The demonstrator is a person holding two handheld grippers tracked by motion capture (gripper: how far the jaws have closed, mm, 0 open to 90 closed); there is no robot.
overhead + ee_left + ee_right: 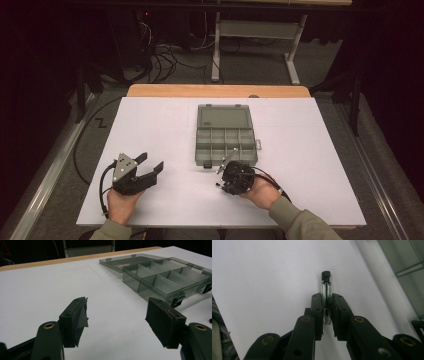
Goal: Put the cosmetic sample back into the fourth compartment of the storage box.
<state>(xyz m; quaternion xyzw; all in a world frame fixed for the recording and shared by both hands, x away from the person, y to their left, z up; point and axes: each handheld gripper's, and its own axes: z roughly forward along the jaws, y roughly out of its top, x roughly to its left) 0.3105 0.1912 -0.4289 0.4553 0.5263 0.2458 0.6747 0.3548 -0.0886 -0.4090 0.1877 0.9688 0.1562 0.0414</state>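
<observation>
A: Holding a small glass vial (326, 293) in my right tongs (327, 312), clamped on its body, black cap poking out, just in front of the organiser box (226, 140).

B: Handling?

A: Light, slick, breakable, I reckon; mid-body grip, gently. Left tongs (116, 320) stand apart, empty.

Lab: cables (165, 60), white-covered table (150, 125)

A small clear glass vial (326, 293) with a black screw cap sits pinched between the pads of the right hand-held gripper (327, 306) — cap end pointing away beyond the tips, base toward the gripper's body — above the white worktop (262, 277), just beside the open compartment box (225, 140).
</observation>
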